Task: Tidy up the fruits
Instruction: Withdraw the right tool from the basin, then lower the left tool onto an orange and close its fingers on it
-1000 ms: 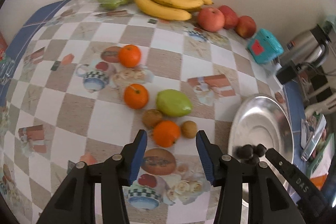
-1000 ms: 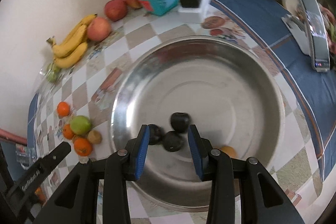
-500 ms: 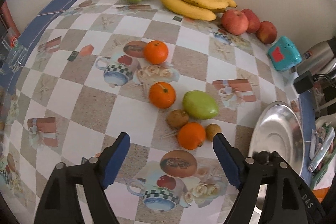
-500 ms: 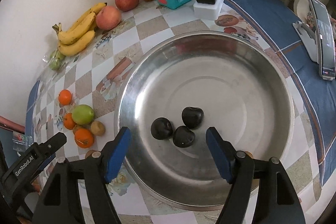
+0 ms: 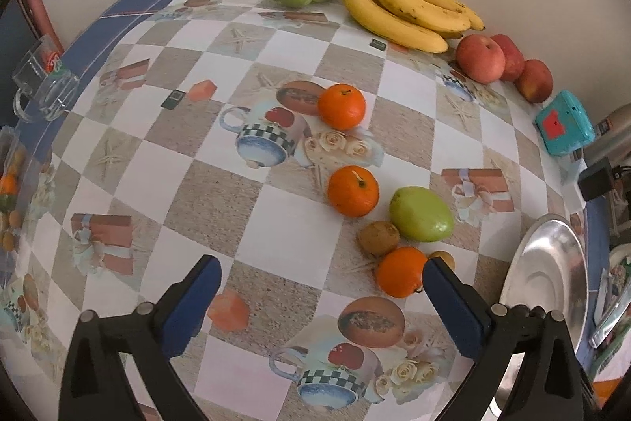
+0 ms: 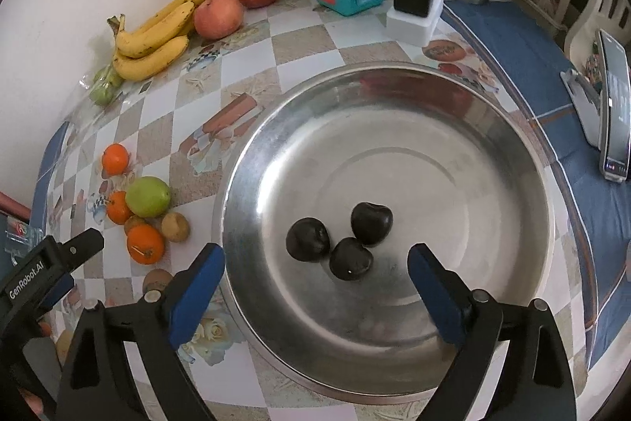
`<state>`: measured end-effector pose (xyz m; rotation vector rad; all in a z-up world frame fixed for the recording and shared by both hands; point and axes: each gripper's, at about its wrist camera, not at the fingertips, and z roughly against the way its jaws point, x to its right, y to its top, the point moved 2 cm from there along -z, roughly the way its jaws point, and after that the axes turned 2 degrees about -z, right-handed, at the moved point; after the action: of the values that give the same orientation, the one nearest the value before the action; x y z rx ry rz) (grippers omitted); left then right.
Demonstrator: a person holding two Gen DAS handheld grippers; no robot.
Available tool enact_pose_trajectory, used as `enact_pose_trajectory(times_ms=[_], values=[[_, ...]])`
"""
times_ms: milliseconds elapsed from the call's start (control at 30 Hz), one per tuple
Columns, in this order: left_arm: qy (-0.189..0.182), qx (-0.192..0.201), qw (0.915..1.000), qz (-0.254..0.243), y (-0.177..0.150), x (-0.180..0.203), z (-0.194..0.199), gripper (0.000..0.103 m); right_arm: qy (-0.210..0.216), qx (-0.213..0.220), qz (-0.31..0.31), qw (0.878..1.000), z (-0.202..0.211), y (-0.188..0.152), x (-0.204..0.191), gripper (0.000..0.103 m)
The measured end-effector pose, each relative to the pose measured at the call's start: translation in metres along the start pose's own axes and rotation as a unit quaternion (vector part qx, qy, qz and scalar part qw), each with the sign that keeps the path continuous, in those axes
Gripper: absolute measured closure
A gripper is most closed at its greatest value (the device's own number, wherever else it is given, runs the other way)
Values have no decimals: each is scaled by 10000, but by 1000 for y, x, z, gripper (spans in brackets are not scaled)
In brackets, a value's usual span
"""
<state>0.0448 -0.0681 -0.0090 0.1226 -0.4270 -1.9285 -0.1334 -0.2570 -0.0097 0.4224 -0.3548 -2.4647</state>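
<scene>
Both grippers, narrow a second ago, are now spreading wide, and neither holds anything. The left gripper (image 5: pixel 321 279) has also shifted across the surface (image 5: pixel 276 208), so the loose fruit cluster that earlier sat between its fingers now lies toward its right finger. The nearest orange (image 5: pixel 400 271) is just beside that finger's pad; contact cannot be confirmed. Nothing lies between the jaws except bare patterned cloth.

The right gripper (image 6: pixel 315 265) hangs over the metal bowl (image 6: pixel 512 160), jaws opening and clear of the three dark plums (image 6: pixel 339 237) resting together on the bowl floor, which sit just ahead of the gap between the fingers.

Reading: the plums appear delivered and released, and both tools are readied for a fresh pick. Remaining outside the bowl are three oranges, a green mango (image 5: pixel 420 214), two brown kiwis (image 5: pixel 378 237), and, along the wall, bananas (image 5: pixel 402 10) and apples (image 5: pixel 481 58). The task seems at an early stage.
</scene>
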Motion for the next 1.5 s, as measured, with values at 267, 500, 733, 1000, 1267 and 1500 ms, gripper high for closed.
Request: enact_pose_trajectory(times_ms=[267, 500, 733, 1000, 1267, 1500], values=[[16, 116, 9999, 8, 3, -3, 0, 0, 222, 226, 251, 9992, 3, 1, -22, 9], [31, 221, 9997, 42, 11, -8, 1, 0, 435, 197, 474, 9977, -2, 4, -49, 9], [51, 138, 9997, 198, 22, -17, -5, 0, 259, 69, 769, 9967, -11, 16, -74, 9], [169, 42, 9998, 48, 34, -11, -13, 0, 415, -37, 709, 9966, -21, 26, -78, 9], [308, -6, 9992, -248, 44, 8, -17, 0, 165, 197, 946, 9952, -11, 37, -70, 9], [-64, -140, 9983, -561, 35, 29, -23, 0, -145, 214, 750, 9968, -14, 40, -49, 9]])
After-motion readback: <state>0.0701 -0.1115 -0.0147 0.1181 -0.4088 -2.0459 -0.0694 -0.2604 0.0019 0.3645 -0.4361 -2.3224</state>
